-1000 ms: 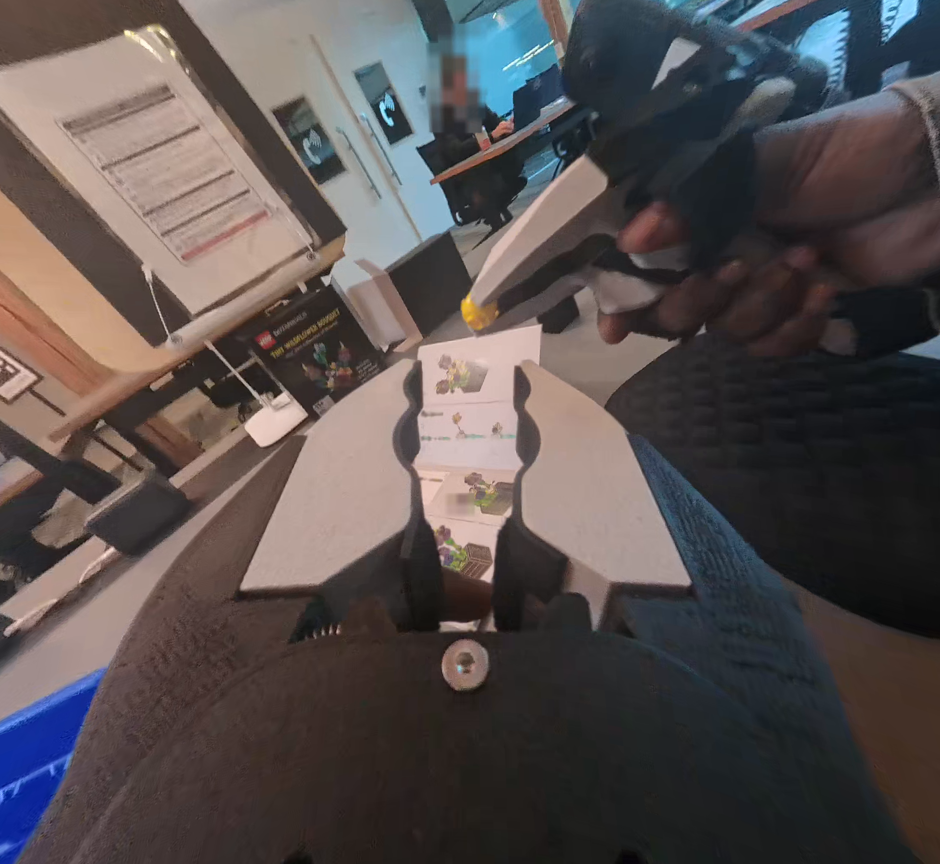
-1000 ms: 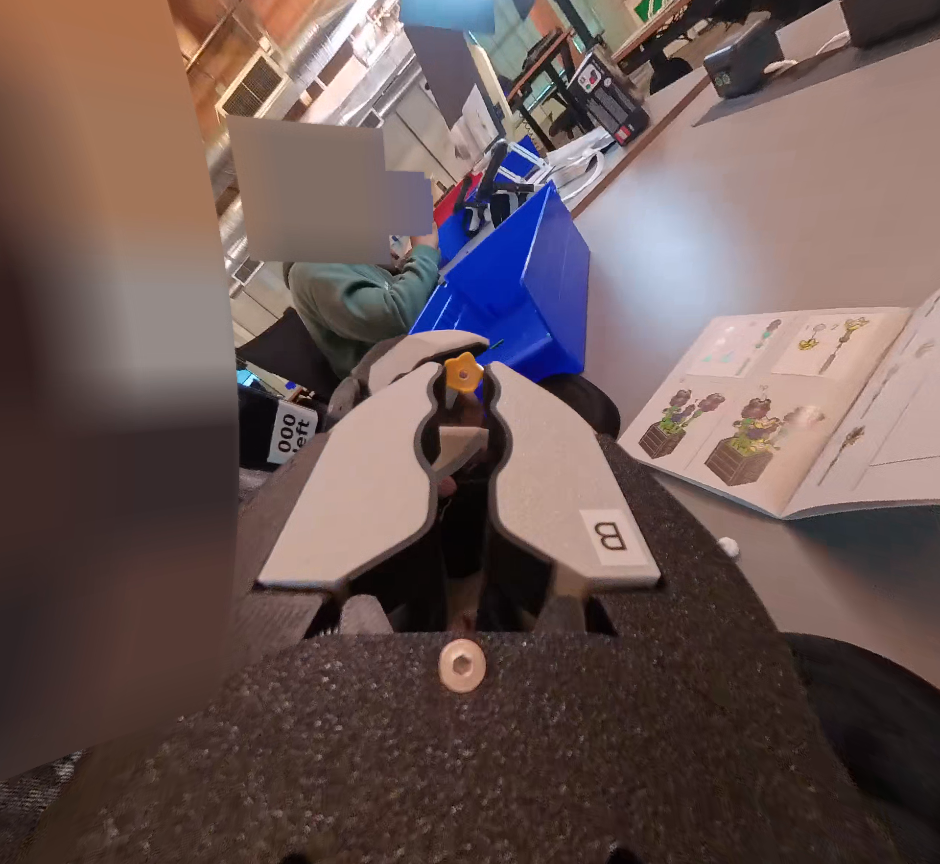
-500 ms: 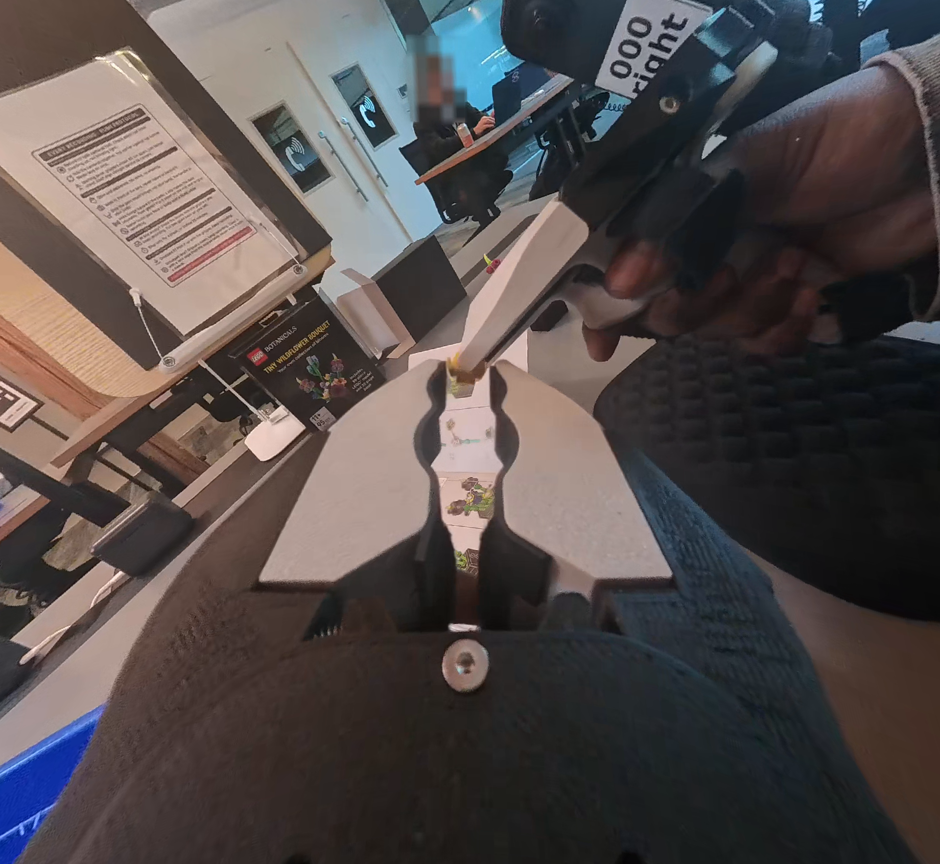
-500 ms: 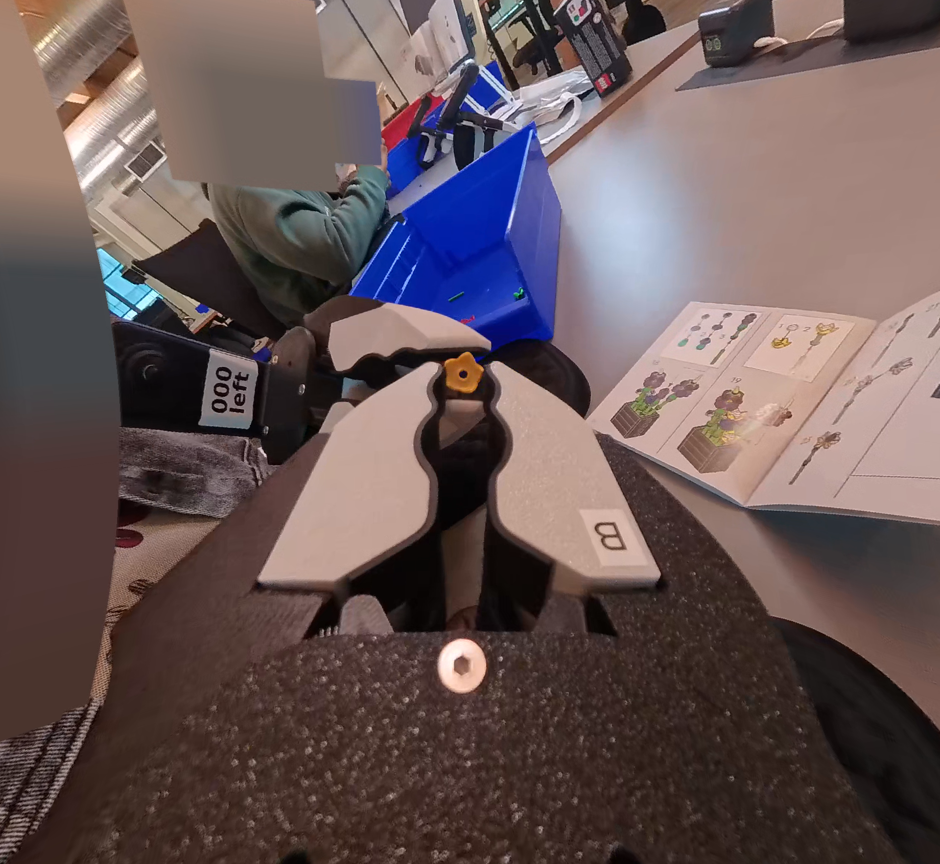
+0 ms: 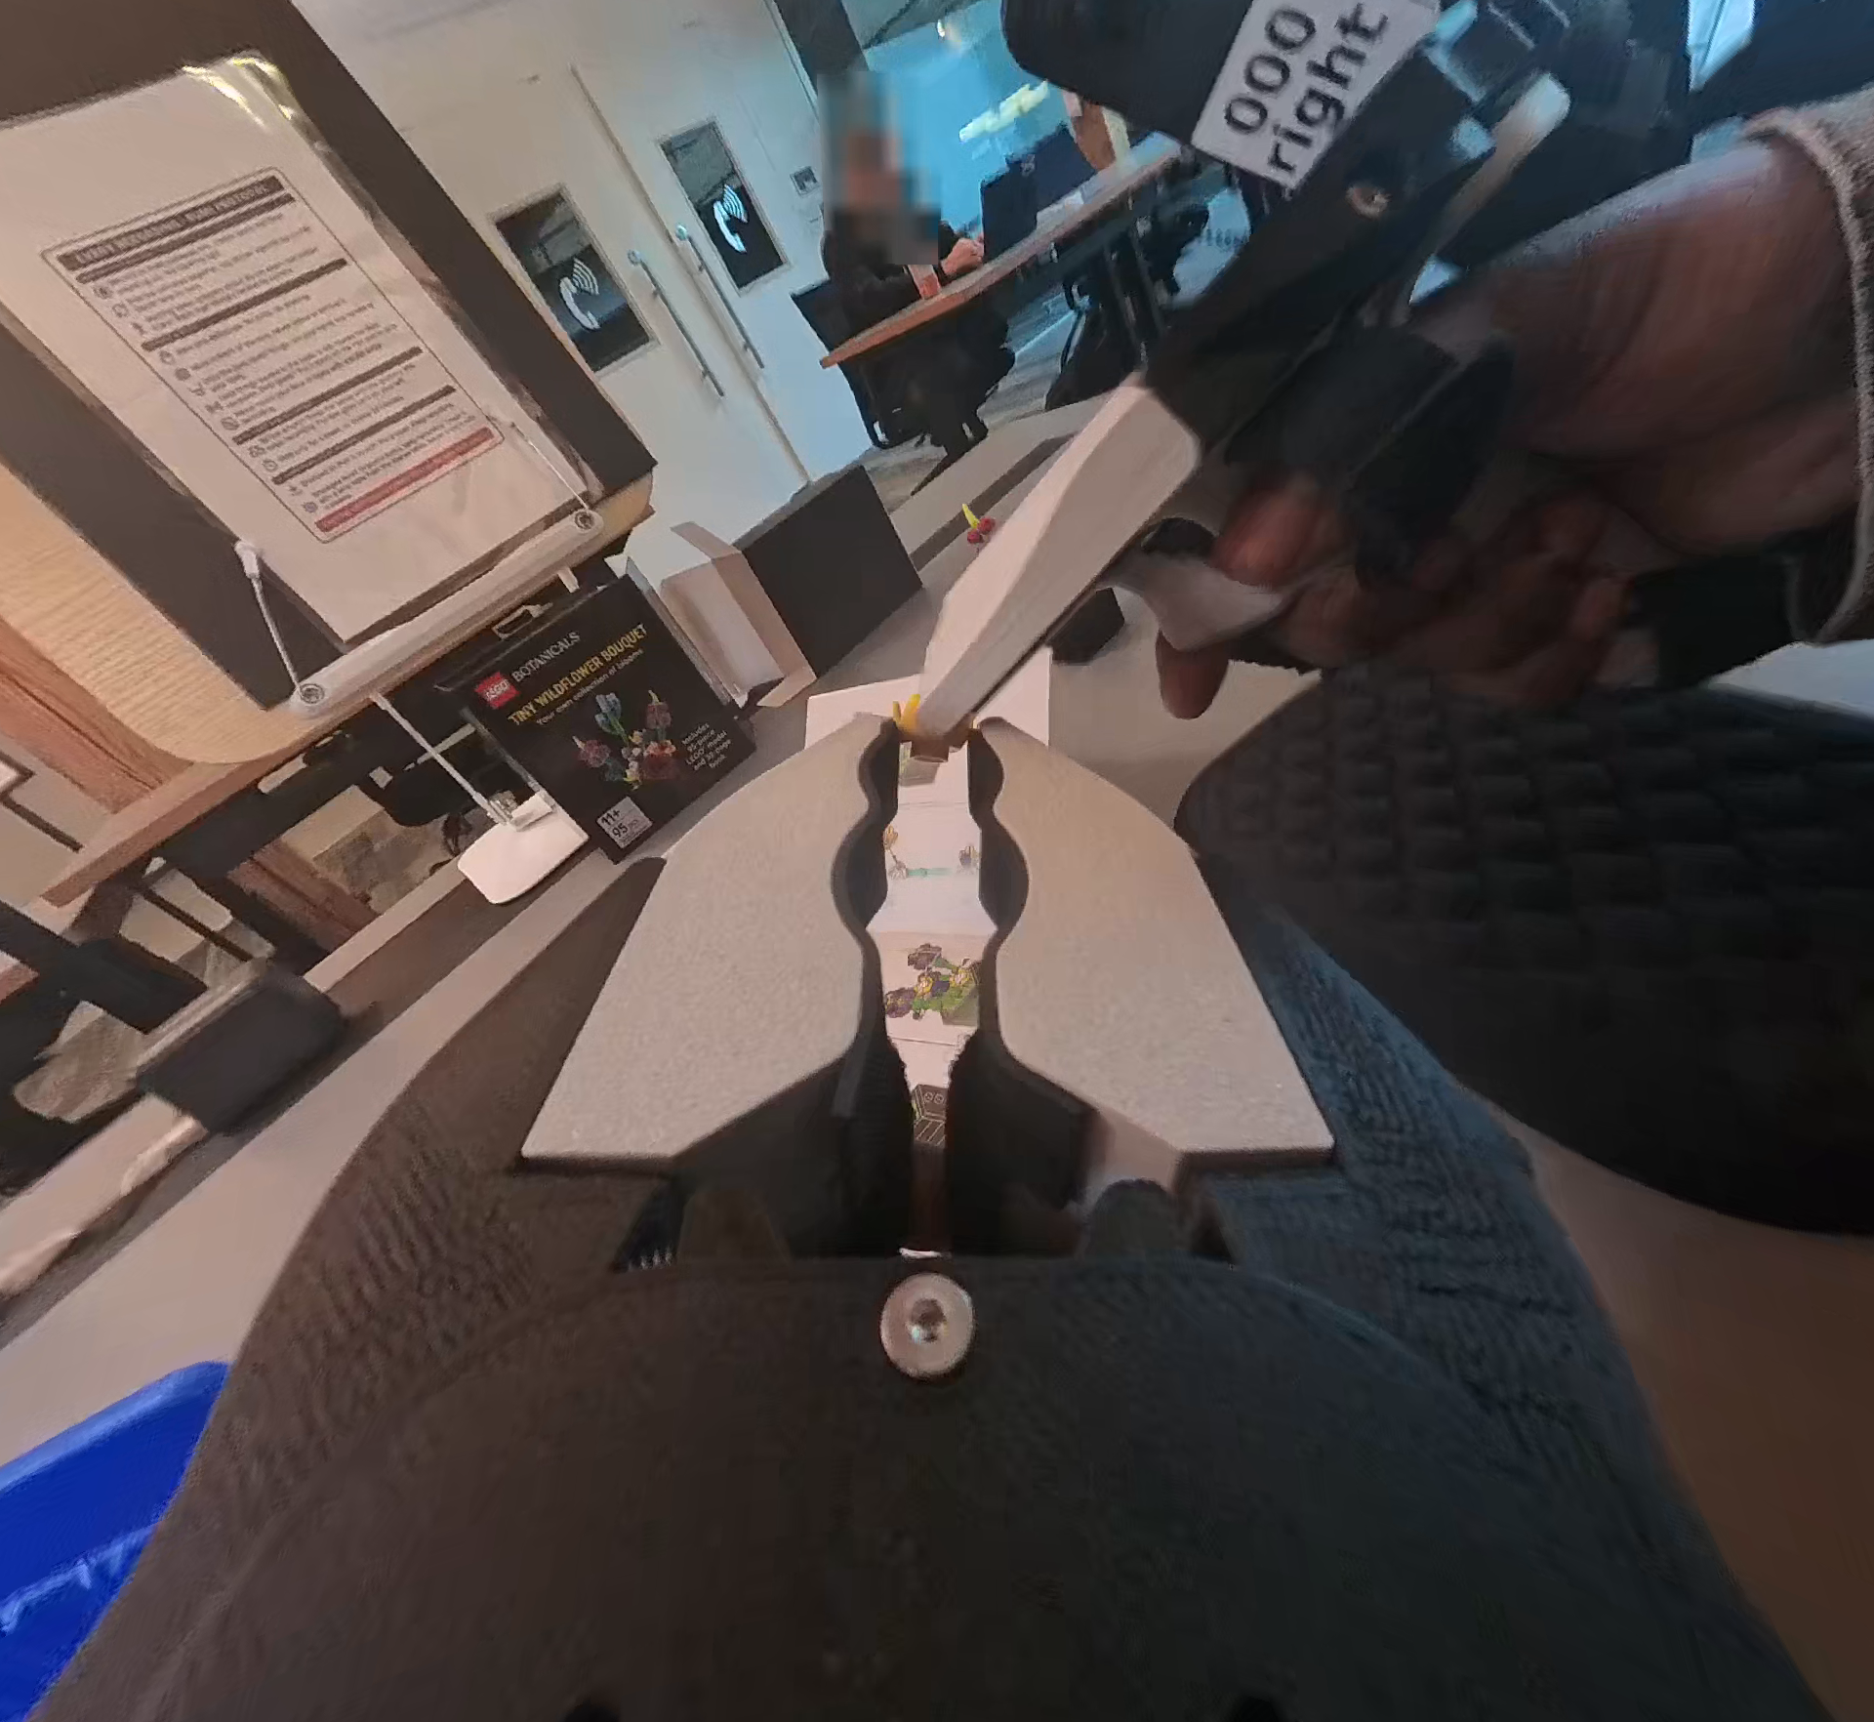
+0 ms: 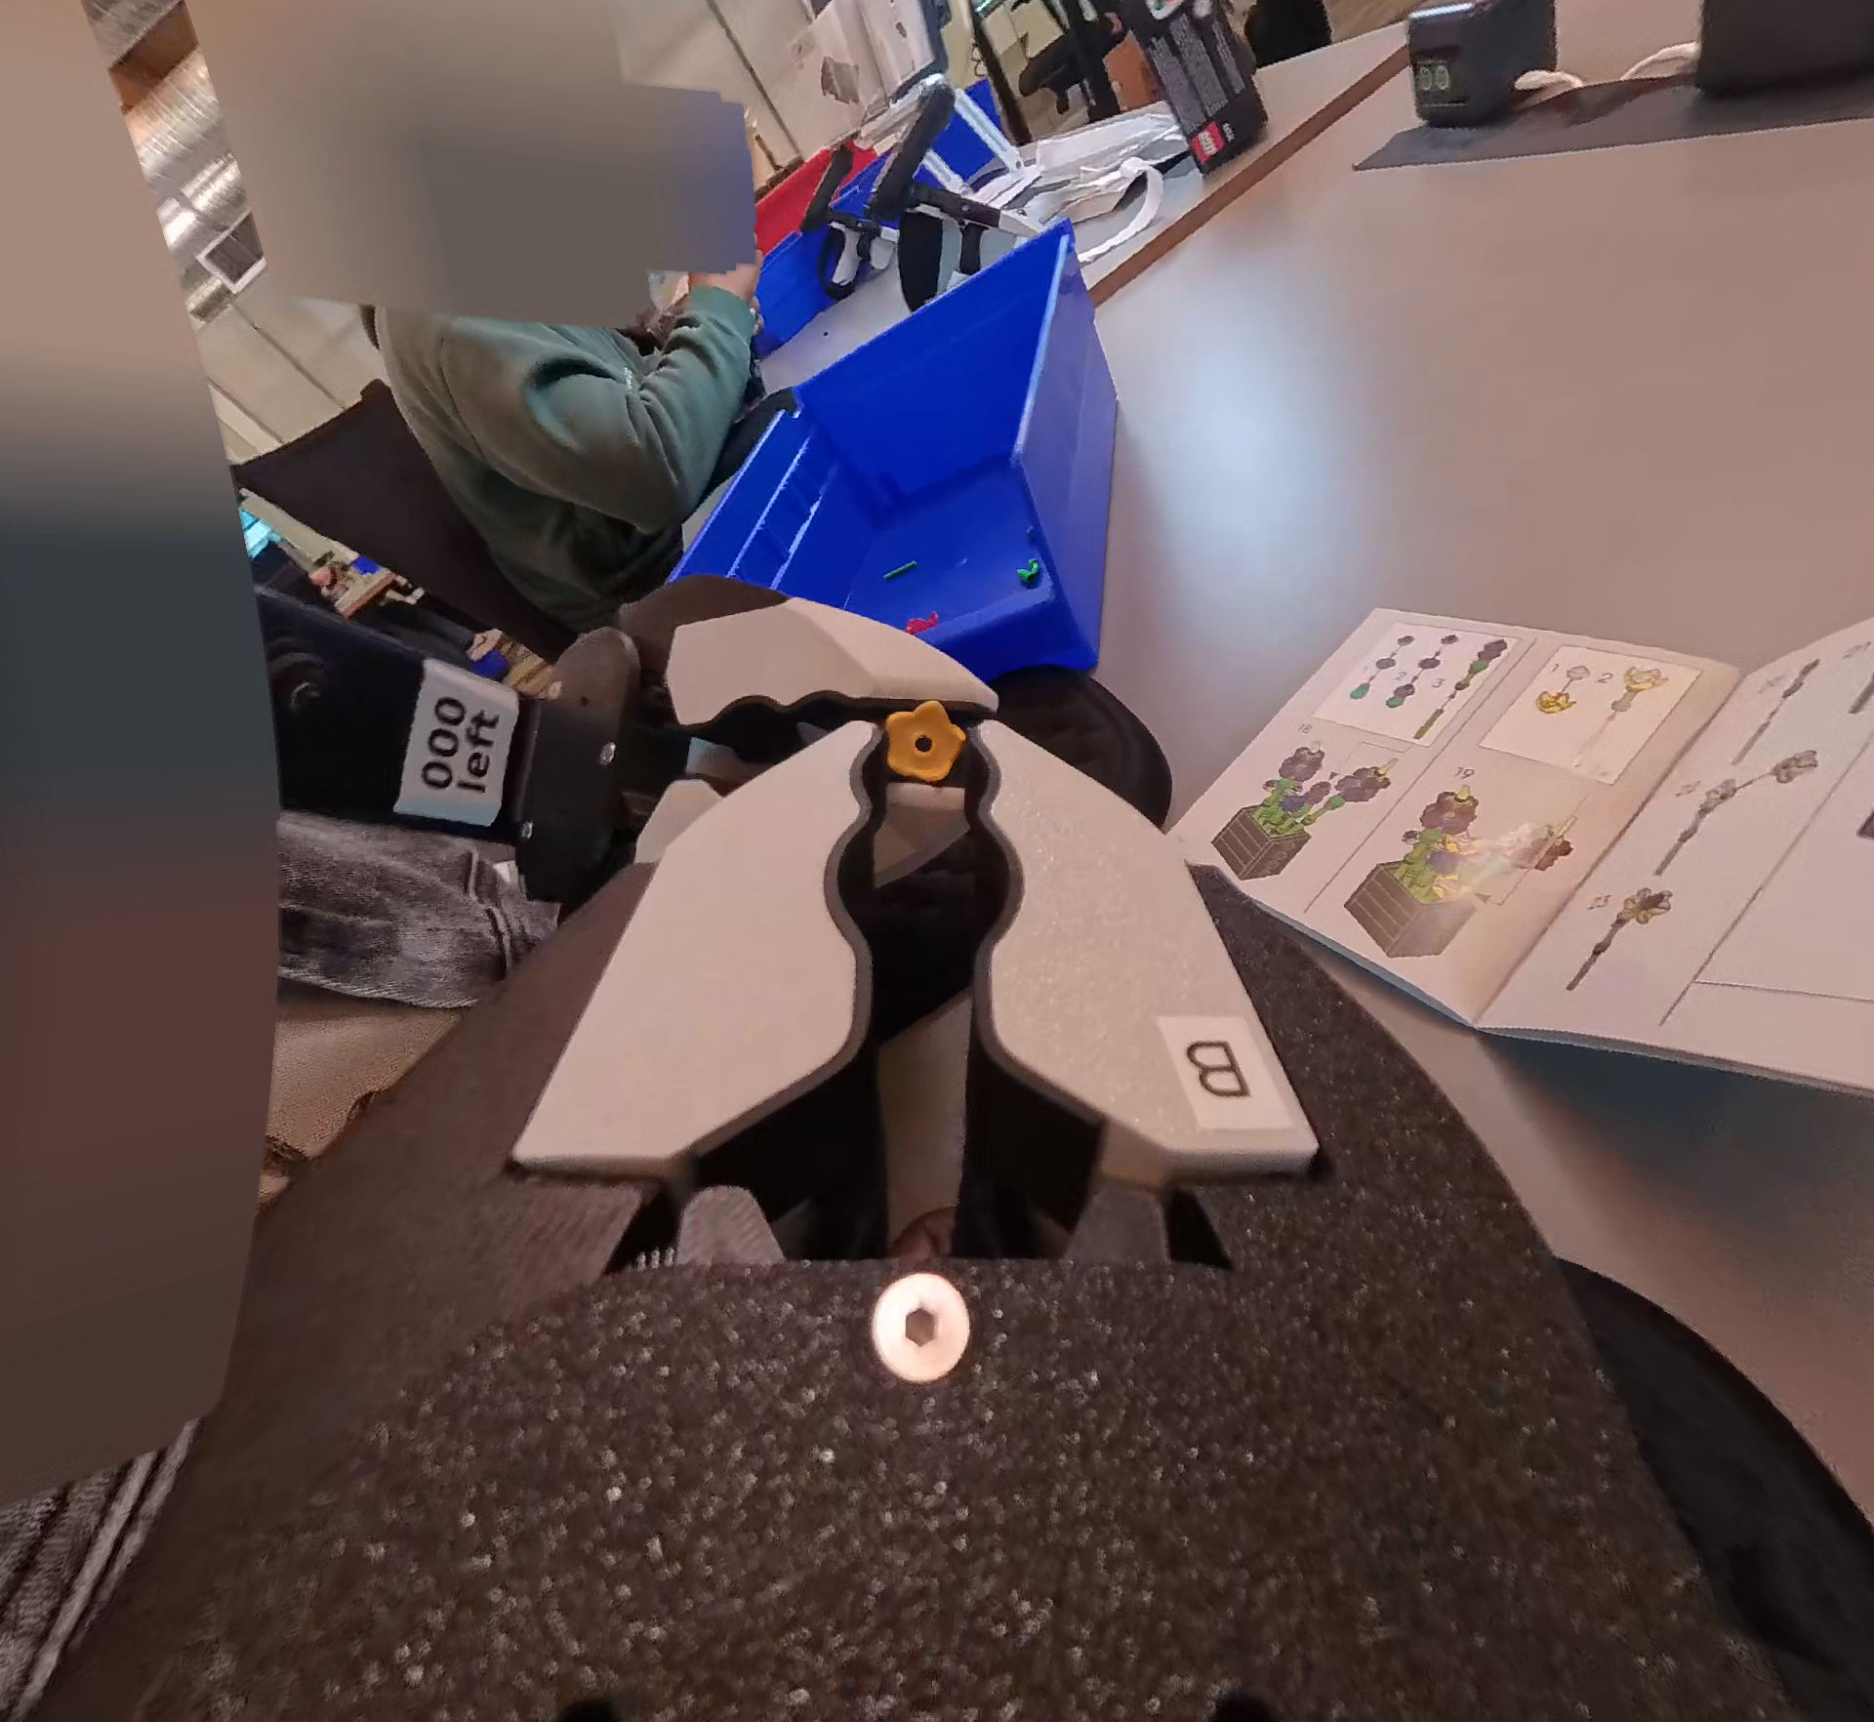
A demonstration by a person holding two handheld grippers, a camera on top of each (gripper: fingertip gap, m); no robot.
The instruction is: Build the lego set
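Note:
A small yellow flower-shaped lego piece (image 6: 923, 742) sits pinched at the tips of my right gripper (image 6: 923, 750), which is shut on it. In the left wrist view the right gripper (image 5: 938, 722) comes down from the upper right, held by a hand (image 5: 1673, 416), with the yellow piece (image 5: 905, 710) at its tip. My left gripper (image 5: 928, 742) has its jaws drawn in narrowly around that same tip and piece. Its fingers (image 6: 811, 674) show side-on just behind the piece in the right wrist view. How firmly the left holds the piece is hidden.
An open instruction booklet (image 6: 1521, 811) lies on the grey table (image 6: 1420, 355) to the right. A blue bin (image 6: 943, 456) holds a few loose pieces. The black lego box (image 5: 608, 730) stands farther back. A person in a green top (image 6: 568, 446) sits behind. A black mesh chair (image 5: 1572, 913) is close by. Less than 4 cm separates the two grippers' tips.
My left gripper's jaws have narrowed from wide open. The right gripper has brought the yellow piece down between the left fingertips.

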